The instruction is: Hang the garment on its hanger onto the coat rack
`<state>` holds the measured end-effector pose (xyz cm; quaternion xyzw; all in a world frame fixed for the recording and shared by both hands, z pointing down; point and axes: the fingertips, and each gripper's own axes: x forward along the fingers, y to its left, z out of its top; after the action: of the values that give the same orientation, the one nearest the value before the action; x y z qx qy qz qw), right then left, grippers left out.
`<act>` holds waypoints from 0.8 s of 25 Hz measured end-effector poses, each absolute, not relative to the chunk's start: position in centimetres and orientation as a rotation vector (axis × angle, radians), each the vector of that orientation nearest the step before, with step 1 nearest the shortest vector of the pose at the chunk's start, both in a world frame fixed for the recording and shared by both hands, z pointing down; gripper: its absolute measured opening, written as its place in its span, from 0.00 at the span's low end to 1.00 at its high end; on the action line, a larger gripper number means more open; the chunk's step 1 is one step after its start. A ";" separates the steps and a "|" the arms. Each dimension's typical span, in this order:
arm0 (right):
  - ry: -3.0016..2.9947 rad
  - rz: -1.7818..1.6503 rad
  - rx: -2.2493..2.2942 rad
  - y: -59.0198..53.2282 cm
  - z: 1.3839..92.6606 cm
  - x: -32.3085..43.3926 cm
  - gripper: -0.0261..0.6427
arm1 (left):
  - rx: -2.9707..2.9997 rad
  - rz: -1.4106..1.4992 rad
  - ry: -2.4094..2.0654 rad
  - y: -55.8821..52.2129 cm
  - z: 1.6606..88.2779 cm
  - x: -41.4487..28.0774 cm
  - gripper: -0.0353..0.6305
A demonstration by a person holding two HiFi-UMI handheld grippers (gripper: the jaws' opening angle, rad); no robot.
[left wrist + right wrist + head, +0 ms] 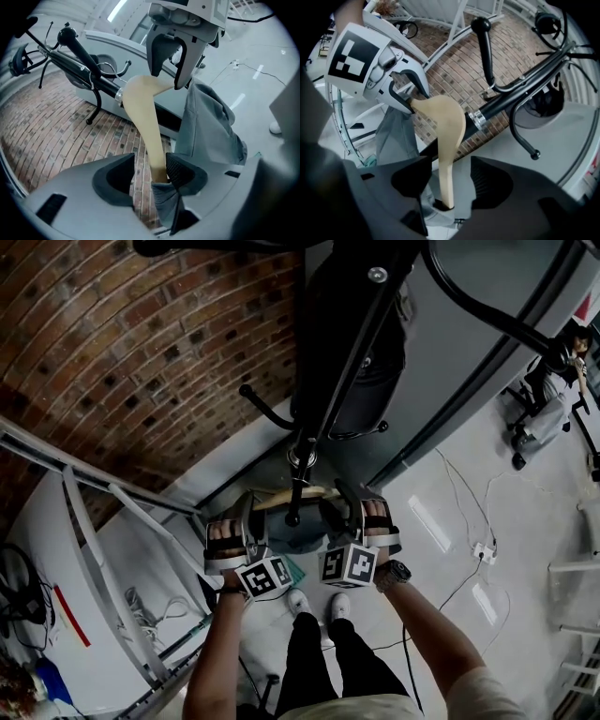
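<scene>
A pale wooden hanger carries a grey garment, and its metal hook sits at the black coat rack bar. My left gripper stands open around the hanger's left arm; the wood lies close to one pad and well clear of the other. My right gripper is open around the right arm, with a gap on both sides. Grey cloth hangs under the hanger, bunched at both jaws. The left gripper view shows the right gripper, and the right gripper view shows the left gripper.
A brick wall stands behind the rack, whose curved black pegs stick out. A white tube frame is at the left. Cables and a power strip lie on the floor at the right, near an office chair. The person's white shoes are below.
</scene>
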<state>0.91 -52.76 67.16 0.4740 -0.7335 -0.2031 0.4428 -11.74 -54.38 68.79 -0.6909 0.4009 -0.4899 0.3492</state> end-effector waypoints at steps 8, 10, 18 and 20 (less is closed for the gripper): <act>-1.941 -0.488 1.237 -49.1 63.7 0.4 0.41 | -1.769 -1.320 1.079 -50.4 66.5 -11.7 0.38; -1.975 -0.470 1.247 -48.2 62.9 0.1 0.41 | -1.739 -1.328 1.074 -49.5 66.0 -11.6 0.38; -2.206 -0.230 1.424 -43.9 57.6 1.5 0.09 | -1.920 -1.215 1.311 -44.2 61.2 -11.1 0.21; -2.282 -0.107 1.469 -42.9 56.1 2.5 0.07 | -1.912 -1.176 1.364 -42.4 59.1 -10.7 0.06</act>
<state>2.47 -42.87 56.08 0.5288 -0.8211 -0.0386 0.2112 -10.72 -42.41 59.10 -0.7038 0.5024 -0.4329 0.2547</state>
